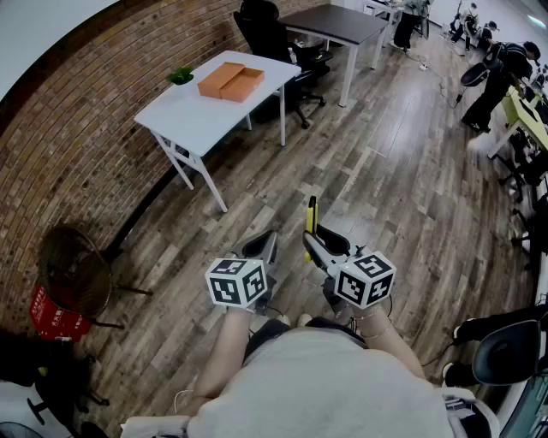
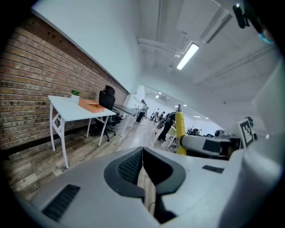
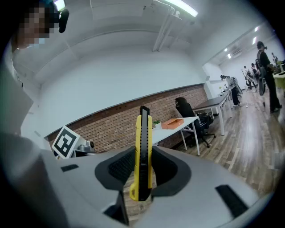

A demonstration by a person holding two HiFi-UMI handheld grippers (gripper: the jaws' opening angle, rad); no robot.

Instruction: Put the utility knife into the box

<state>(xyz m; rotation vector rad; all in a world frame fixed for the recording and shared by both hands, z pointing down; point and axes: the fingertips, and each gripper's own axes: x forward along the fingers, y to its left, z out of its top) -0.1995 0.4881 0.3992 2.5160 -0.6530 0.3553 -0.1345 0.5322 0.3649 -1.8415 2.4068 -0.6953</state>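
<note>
A yellow and black utility knife (image 3: 143,153) stands upright between the jaws of my right gripper (image 3: 143,171), which is shut on it. In the head view the knife (image 1: 311,224) sticks up ahead of the right gripper (image 1: 315,248), and the left gripper view catches the knife (image 2: 180,133) at the right. My left gripper (image 2: 143,165) is shut with nothing in it; the head view shows the left gripper (image 1: 264,248) held side by side with the right one. The orange box (image 1: 231,81) lies open on the white table (image 1: 201,115), far ahead to the left.
A small green plant (image 1: 181,76) sits on the white table near the brick wall. Black office chairs (image 1: 270,38) and a dark table (image 1: 336,24) stand beyond it. A wire stool (image 1: 75,269) and a red crate (image 1: 53,318) are at the left. People stand at the far right.
</note>
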